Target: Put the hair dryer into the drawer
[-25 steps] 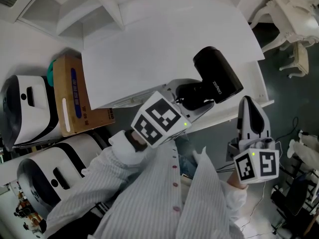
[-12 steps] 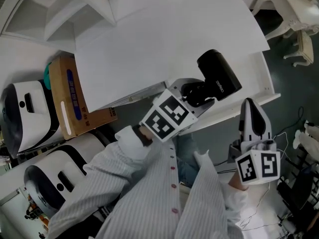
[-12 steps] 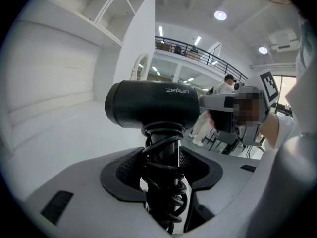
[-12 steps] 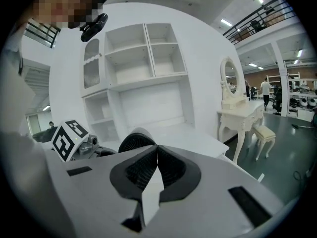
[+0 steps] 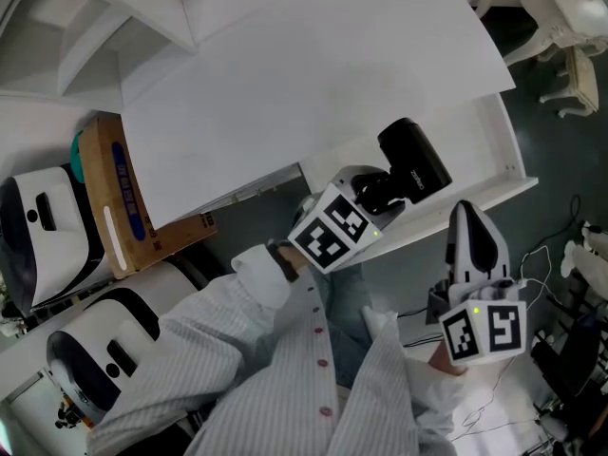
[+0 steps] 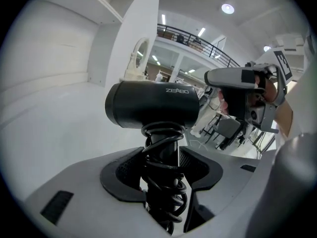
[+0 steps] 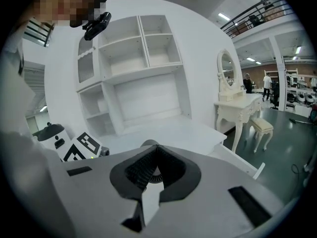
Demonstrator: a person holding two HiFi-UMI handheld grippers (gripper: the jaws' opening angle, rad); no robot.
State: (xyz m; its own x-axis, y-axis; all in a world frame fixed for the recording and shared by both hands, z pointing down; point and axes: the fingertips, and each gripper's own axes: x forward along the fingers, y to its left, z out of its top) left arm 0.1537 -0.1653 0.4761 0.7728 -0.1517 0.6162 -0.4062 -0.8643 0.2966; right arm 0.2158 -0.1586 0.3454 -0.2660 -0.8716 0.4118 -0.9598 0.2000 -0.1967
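Left tongs (image 6: 163, 157): pinching hair dryer (image 6: 153, 105) by cord-wrapped handle (image 6: 161, 137) | right tongs (image 7: 156, 151): pressed together, empty

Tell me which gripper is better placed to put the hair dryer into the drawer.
Left. The left gripper grips the hair dryer by its handle, beside the drawer; the right gripper is shut and empty.

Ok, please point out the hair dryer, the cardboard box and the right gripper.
hair dryer (image 5: 413, 164), head view, on its black barrel.
cardboard box (image 5: 100, 174), head view, on its brown face.
right gripper (image 7: 156, 148), right gripper view, where its closed fingers meet.
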